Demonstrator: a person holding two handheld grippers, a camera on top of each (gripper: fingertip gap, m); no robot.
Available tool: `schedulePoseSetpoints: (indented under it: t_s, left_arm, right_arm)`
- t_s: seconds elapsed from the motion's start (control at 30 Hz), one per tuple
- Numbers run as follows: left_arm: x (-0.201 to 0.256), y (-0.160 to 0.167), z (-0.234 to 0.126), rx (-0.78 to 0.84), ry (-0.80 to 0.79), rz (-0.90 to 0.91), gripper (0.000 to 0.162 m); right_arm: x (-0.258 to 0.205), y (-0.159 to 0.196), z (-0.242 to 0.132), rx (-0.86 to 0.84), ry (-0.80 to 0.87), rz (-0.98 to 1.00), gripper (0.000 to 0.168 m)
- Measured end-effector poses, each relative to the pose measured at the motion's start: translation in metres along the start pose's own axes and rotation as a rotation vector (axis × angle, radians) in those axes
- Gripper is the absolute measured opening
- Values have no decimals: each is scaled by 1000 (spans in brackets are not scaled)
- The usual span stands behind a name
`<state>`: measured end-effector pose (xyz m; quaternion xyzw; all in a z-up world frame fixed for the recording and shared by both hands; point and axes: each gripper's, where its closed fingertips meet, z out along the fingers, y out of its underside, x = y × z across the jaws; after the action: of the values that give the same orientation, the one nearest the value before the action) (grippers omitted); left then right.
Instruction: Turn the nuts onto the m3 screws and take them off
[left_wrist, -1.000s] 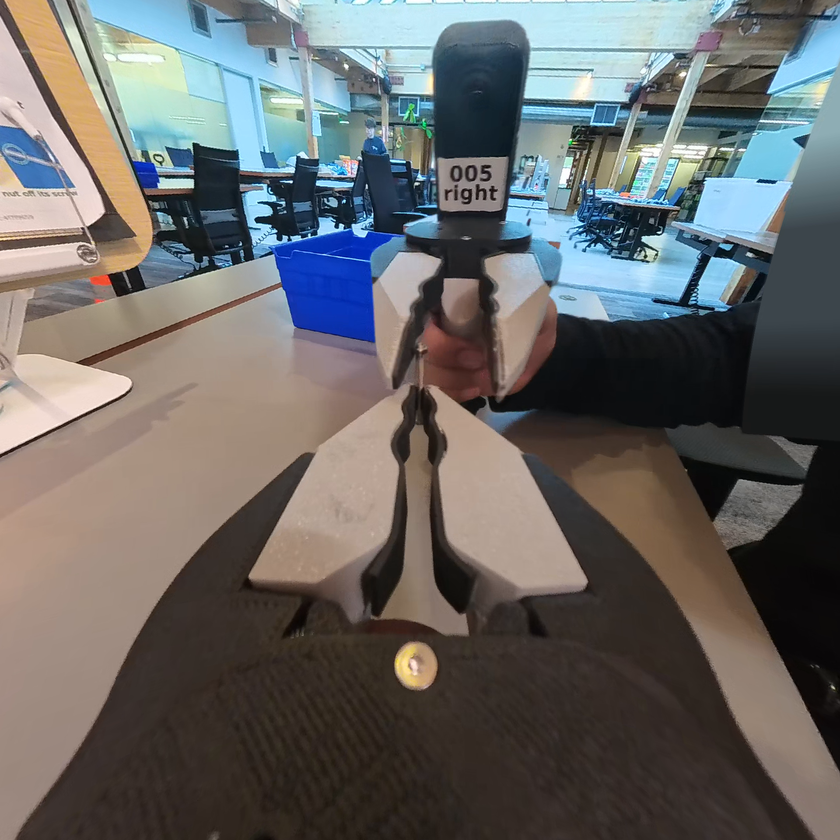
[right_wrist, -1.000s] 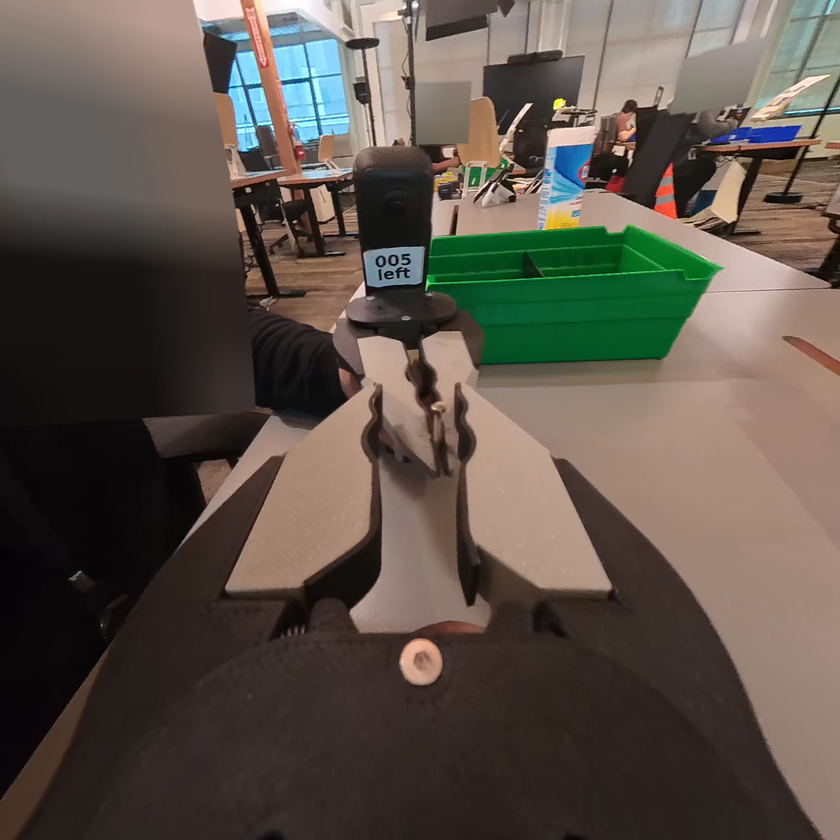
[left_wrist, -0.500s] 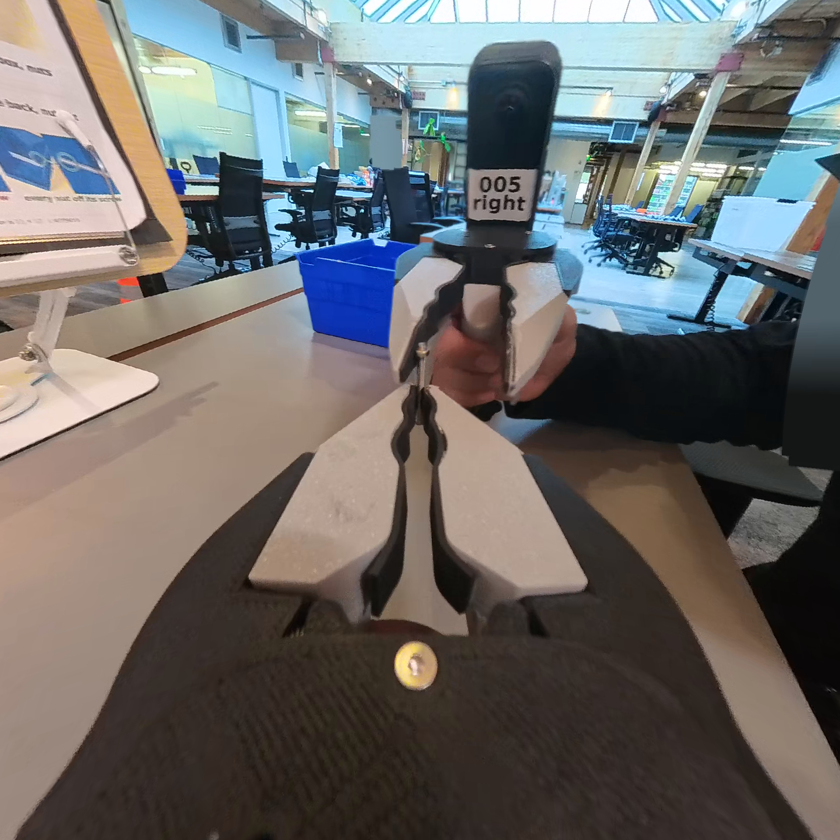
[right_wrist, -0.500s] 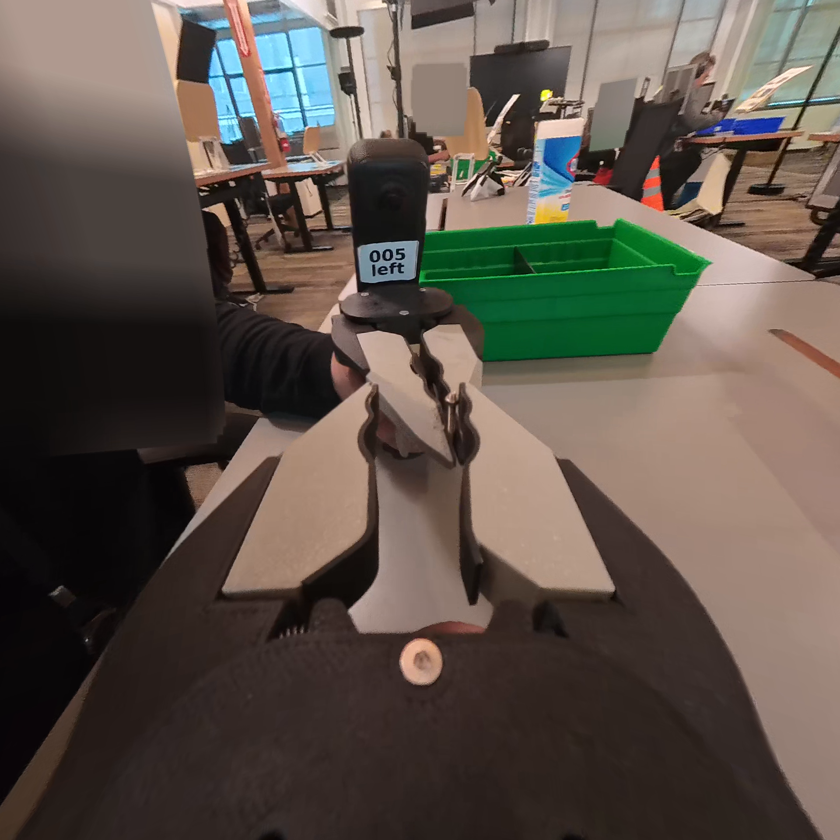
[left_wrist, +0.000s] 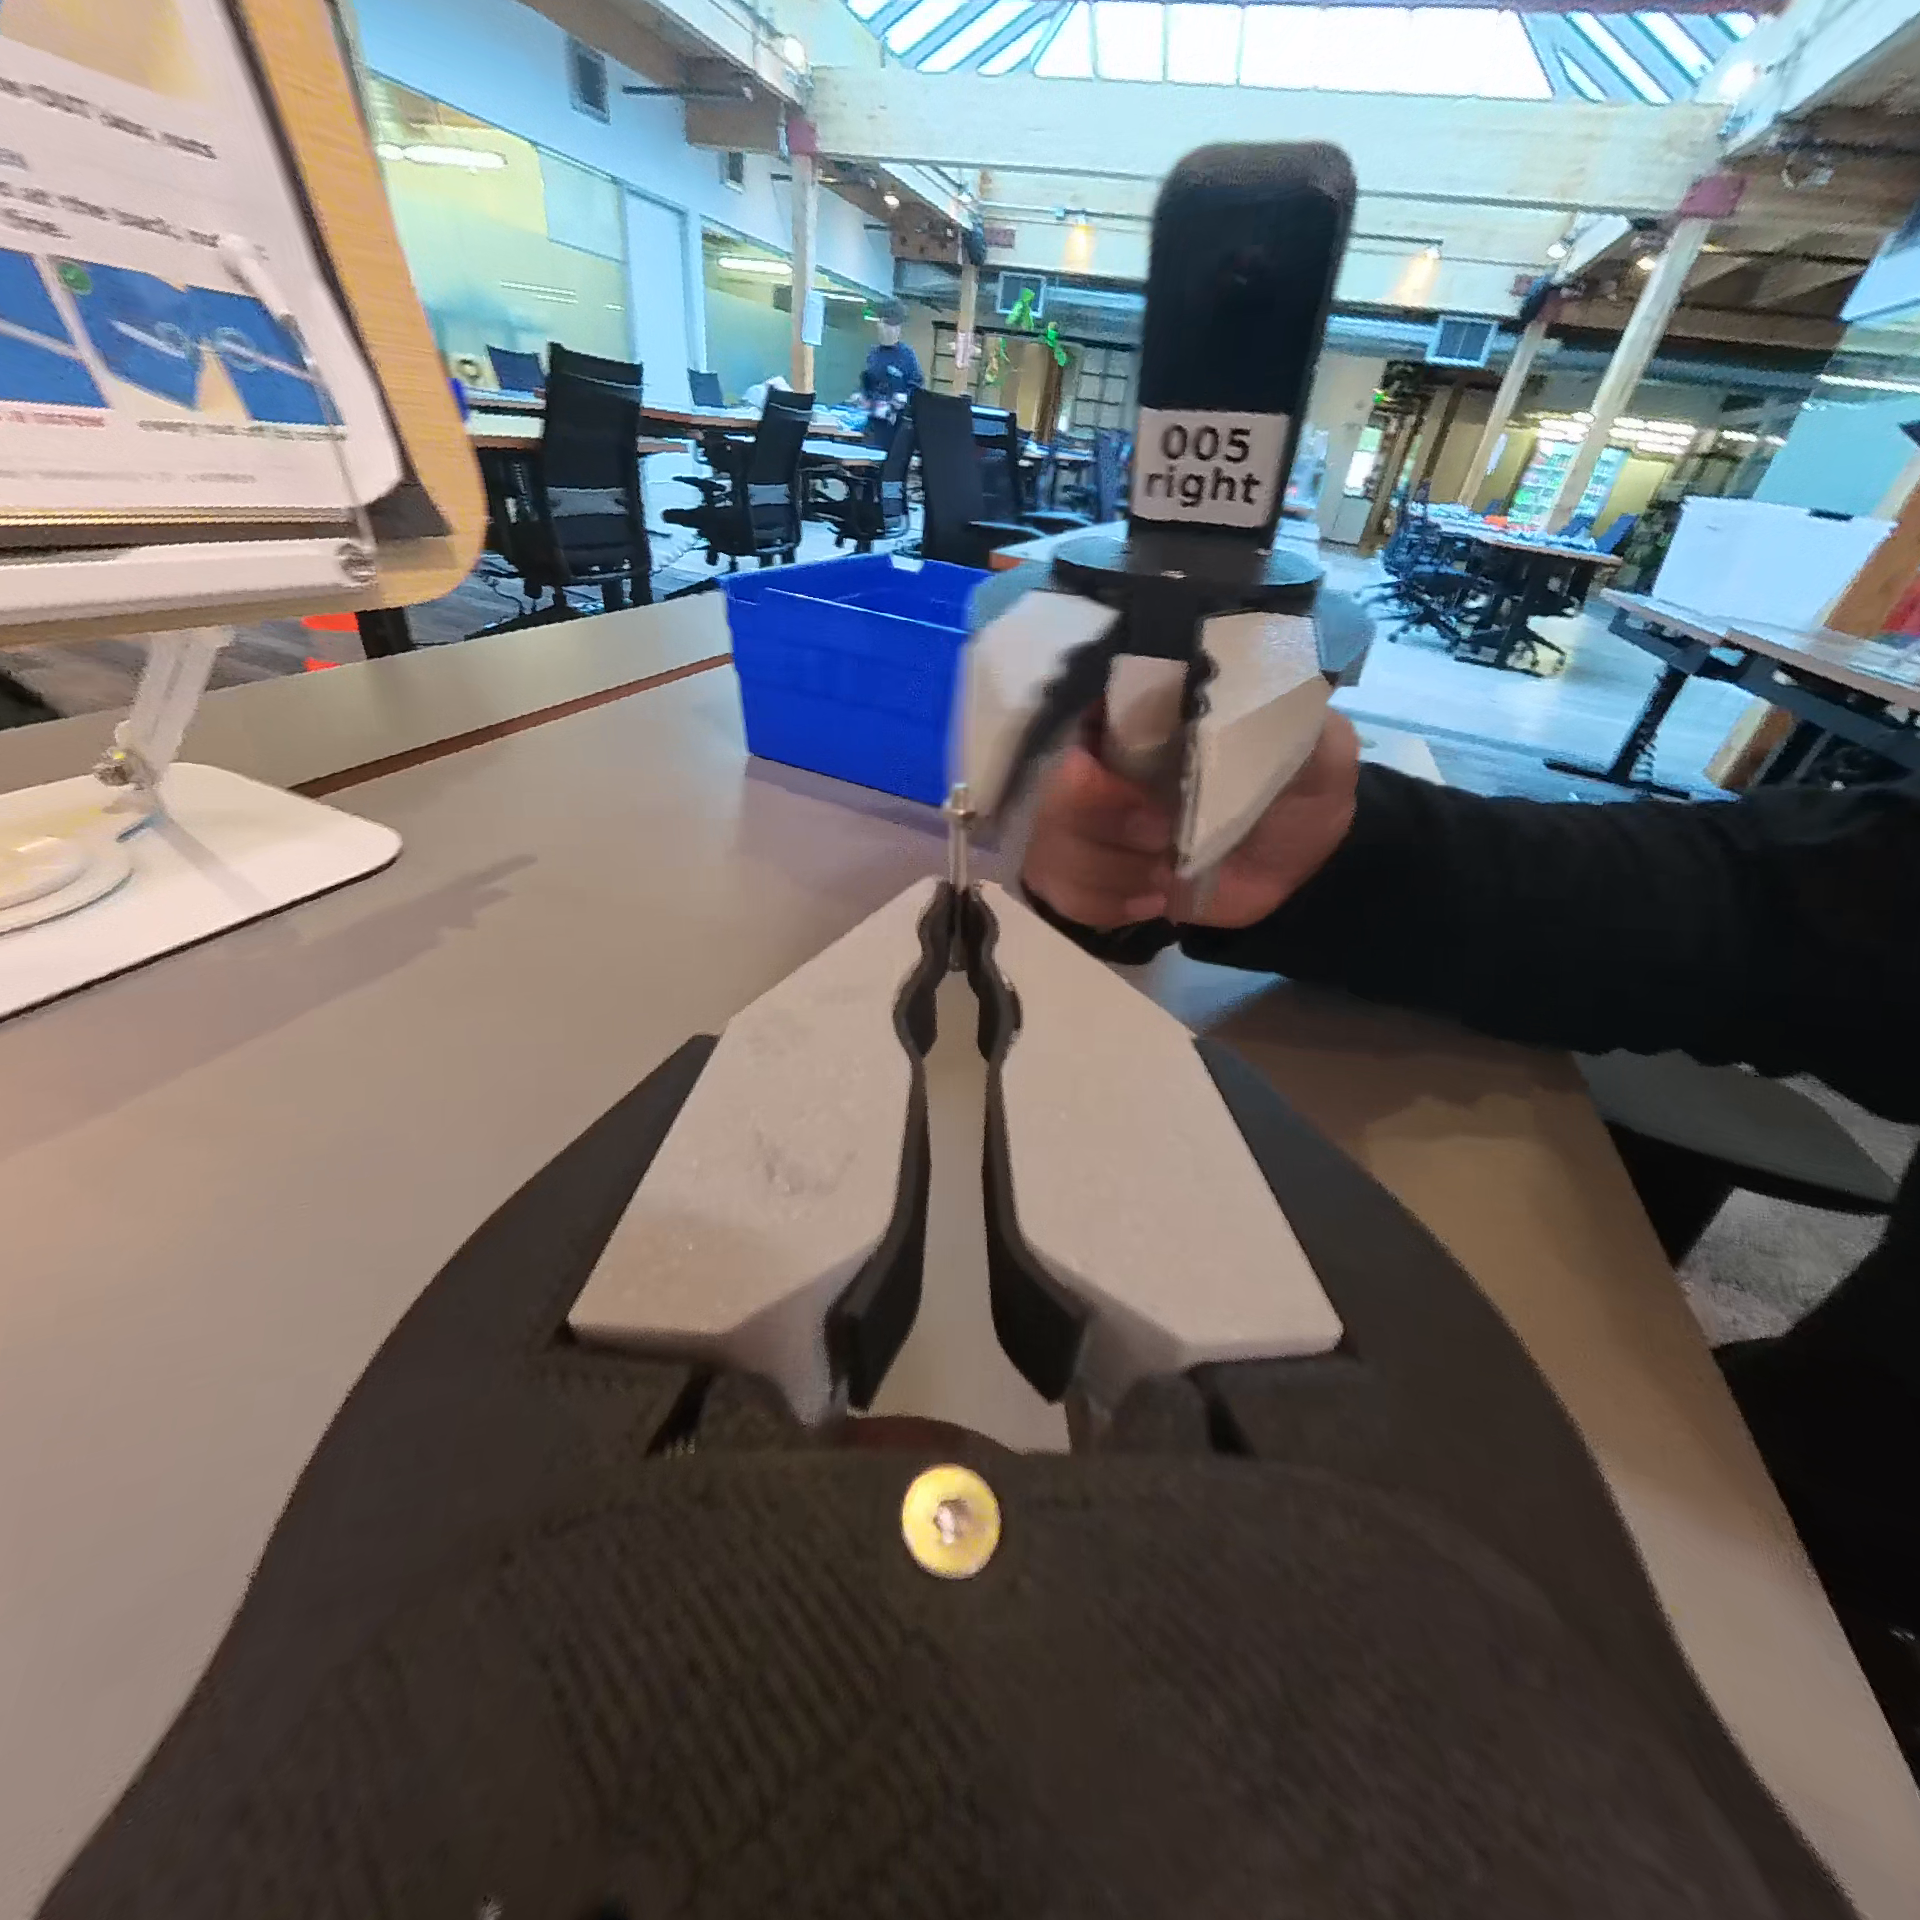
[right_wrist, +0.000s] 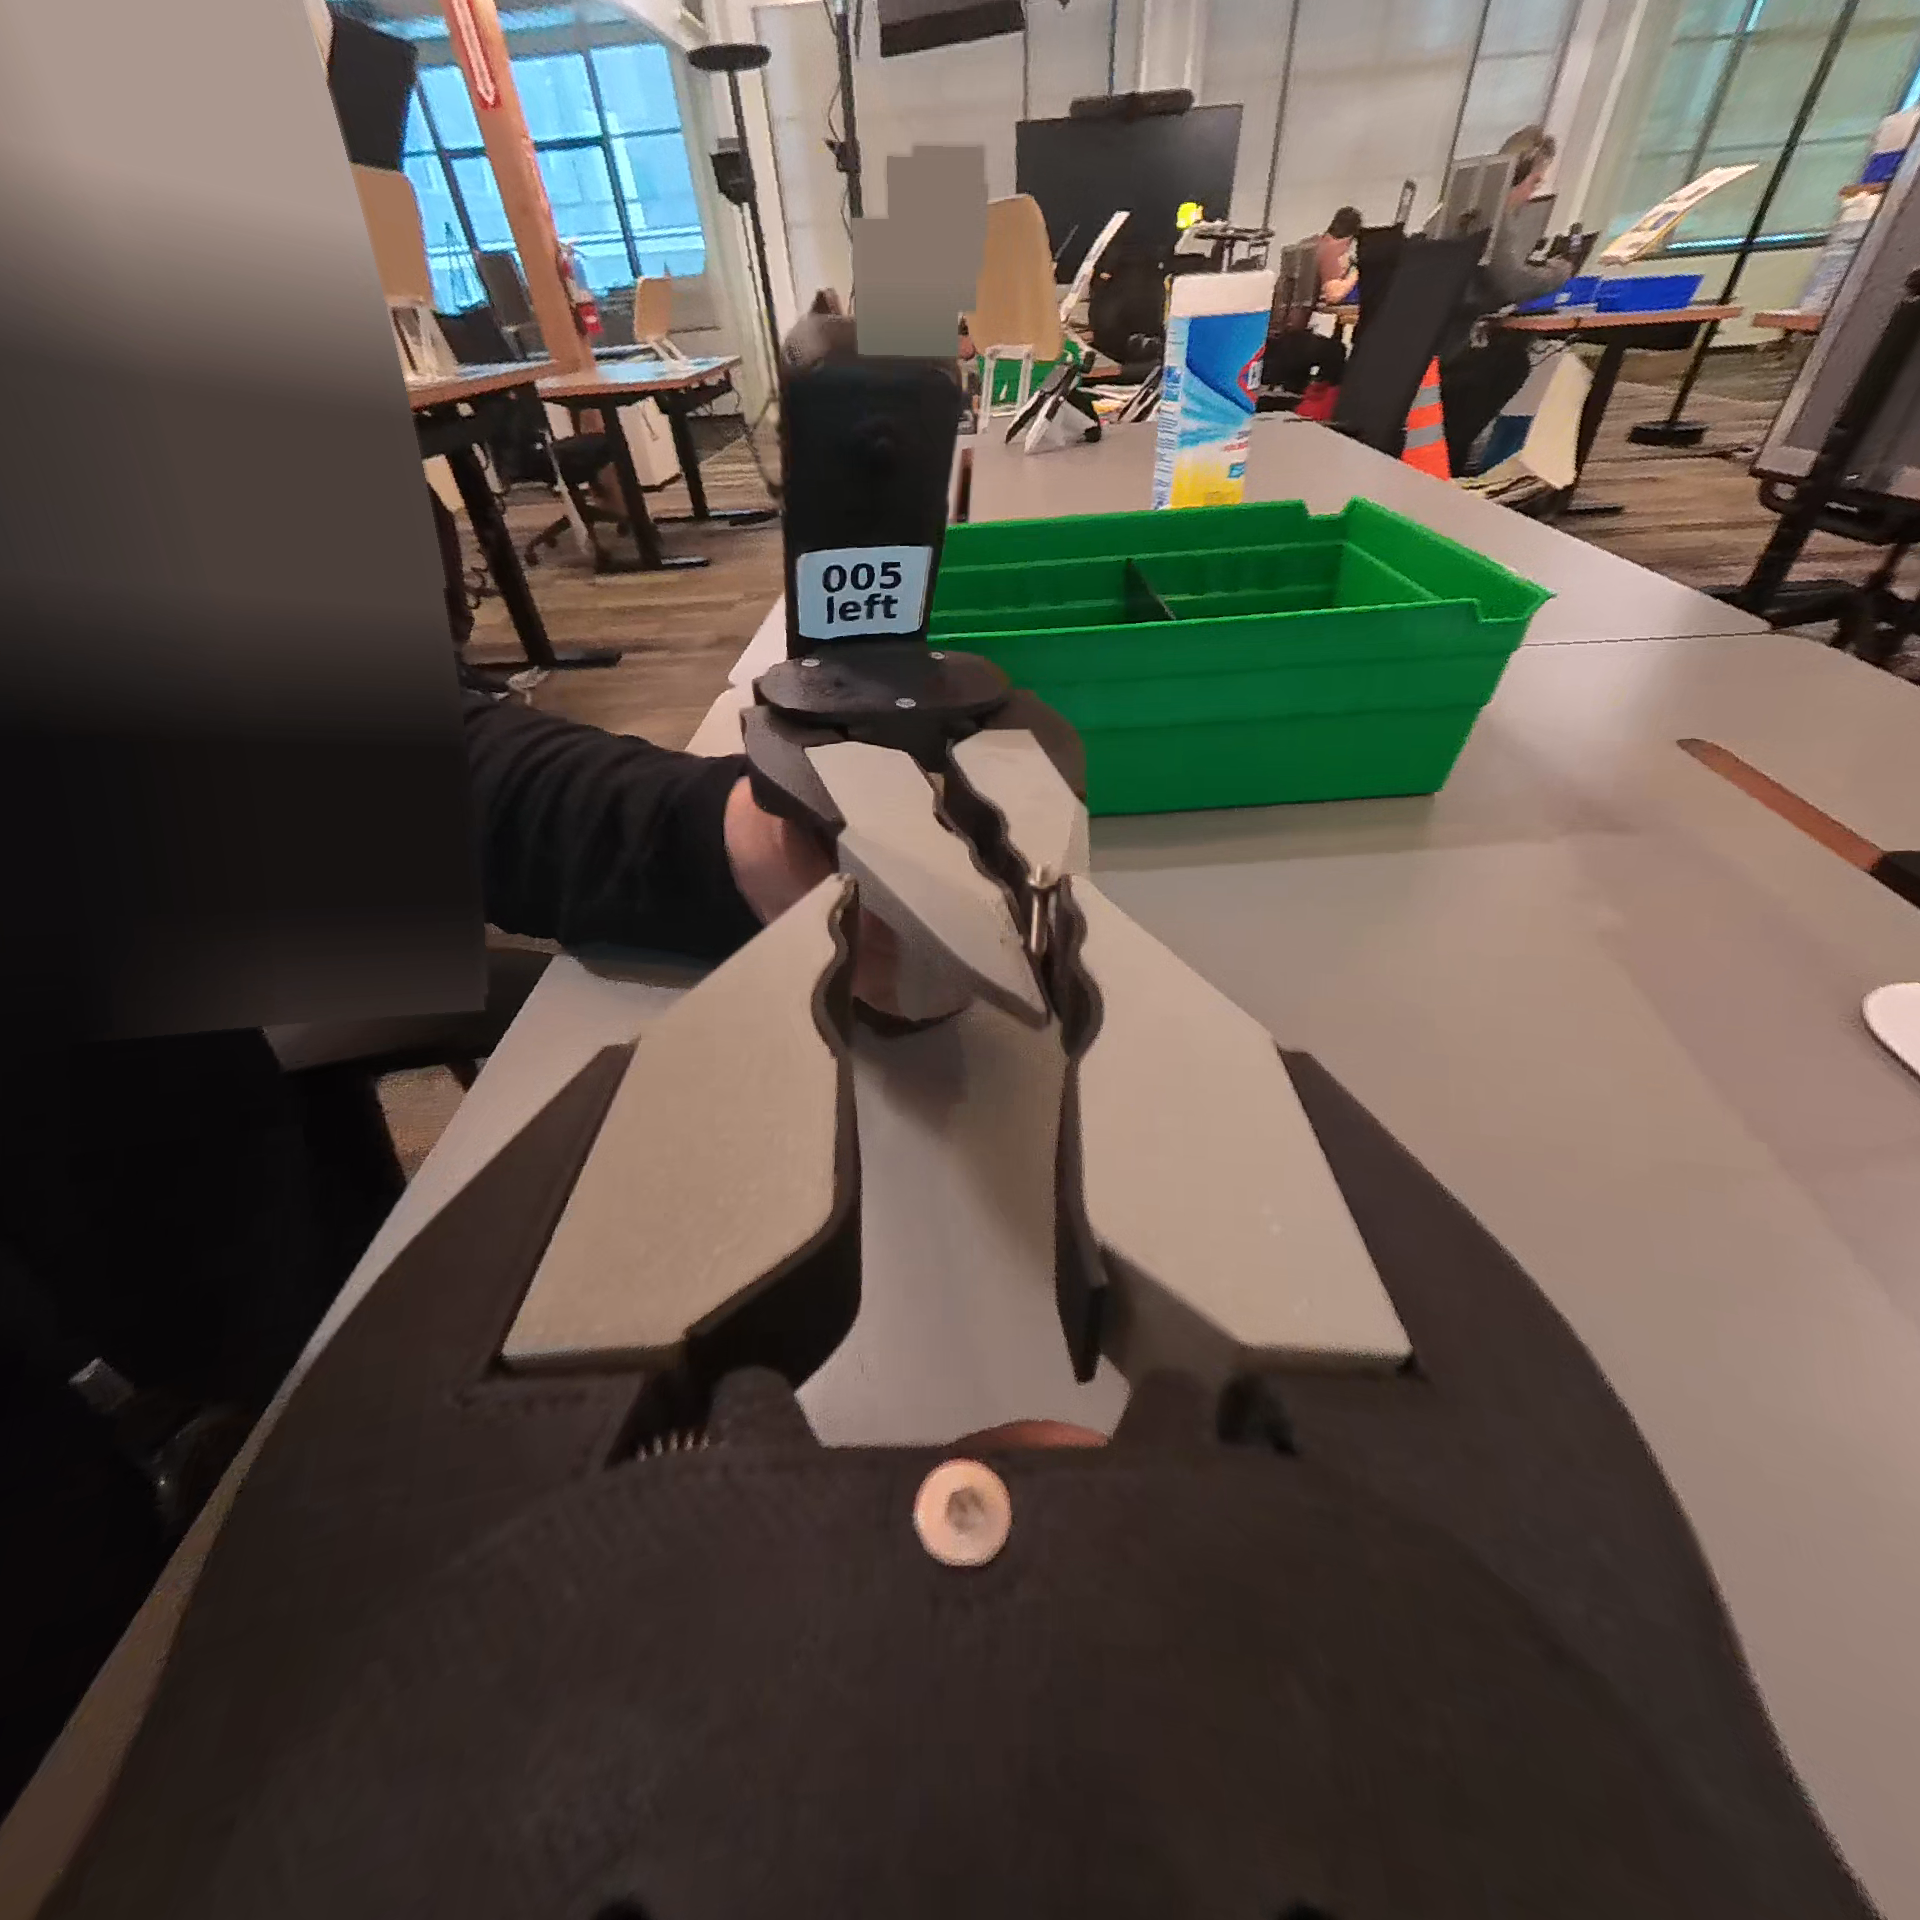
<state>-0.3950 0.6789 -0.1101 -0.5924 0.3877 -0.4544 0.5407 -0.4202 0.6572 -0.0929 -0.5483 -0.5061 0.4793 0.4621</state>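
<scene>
With left gripper (left_wrist: 954, 914) fingers clamped on the upright screw (left_wrist: 960, 844) as a vise, right gripper (right_wrist: 951, 940) fingers sit apart, freeing its top for the nut.

A thin screw (left_wrist: 960, 847) is standing up from the left gripper (left_wrist: 957, 914), its lower end disappearing between the pressed fingertips; whether a nut is sitting on it is too small to tell. Beyond it, the right gripper (left_wrist: 1091, 821) is blurring with motion, one finger covering part of the hand (left_wrist: 1174, 831) behind. In the right wrist view, the screw's (right_wrist: 1039, 914) tip is hiding against that gripper's right finger (right_wrist: 1174, 1122). A grey patch is masking the area to the left of the right gripper (right_wrist: 951, 935). The document stand (left_wrist: 187, 436), far left of the left gripper, is running off the frame.
</scene>
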Motion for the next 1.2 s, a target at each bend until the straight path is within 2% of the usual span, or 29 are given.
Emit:
schedulePoseSetpoints:
  t_s: [0.03, 0.07, 0.1, 0.17, 0.2, 0.33, 0.43, 0.47, 0.5, 0.6, 0.73, 0.83, 0.87, 0.93, 1.03, 1.07, 1.17, 1.2]
  left_arm:
    - [-3, 0, -1, 2, -10, -10, 0]
    - [-4, 0, -1, -1, -7, -18, 0]
    - [-3, 0, -1, 0, 5, -23, 0]
    - [0, 2, 0, -7, 10, -15, 0]
    - [1, 4, 2, -16, 11, -7, 0]
    - [0, 3, 2, -13, -3, 7, 0]
    - [-9, 0, -2, 3, -36, -12, 0]
    - [-12, 0, -3, 1, -46, -23, 0]
    - [-12, 1, -4, -3, -37, -32, 0]
    - [-9, 4, -1, -14, -19, -34, 0]
    - [-2, 6, 4, -25, -7, -19, 0]
    - [-10, 3, 0, -12, -36, -22, 0]
    - [-12, 2, -2, -3, -42, -38, 0]
    - [-17, 2, -4, -2, -46, -60, 0]
    - [-13, 3, -2, -7, -29, -51, 0]
    - [-10, 4, -1, -13, -26, -43, 0]
    - [-13, 5, 0, -20, -50, -30, 0]
    - [-16, 5, -1, -19, -57, -35, 0]
  right_arm:
    - [0, -1, -6, 12, -2, 2, 25]
    - [-5, -5, -12, 41, -34, 5, 7]
    - [0, -8, -15, 67, -14, 20, 13]
    - [13, -6, -13, 52, 40, 51, 37]
    - [14, -5, -9, 45, 34, 65, 41]
    - [0, 1, 11, 0, -31, 43, 38]
    - [2, 0, 1, -2, 13, 21, 40]
    - [-1, -3, -5, 17, -11, 18, 20]
    - [-1, -8, -11, 57, -16, 25, 14]
    - [15, -10, -12, 59, 53, 62, 44]
    - [7, 1, 12, -2, 5, 51, 43]
    - [6, 2, 10, -19, 35, 14, 44]
    - [7, 0, 5, -8, 41, 17, 42]
    - [1, -8, -6, 50, -12, 33, 11]
    - [21, -6, -3, 41, 77, 80, 49]
    - [24, -3, 1, 27, 85, 91, 53]
    - [12, 1, 13, 6, 17, 84, 38]
    - [12, 1, 13, 3, 27, 80, 42]
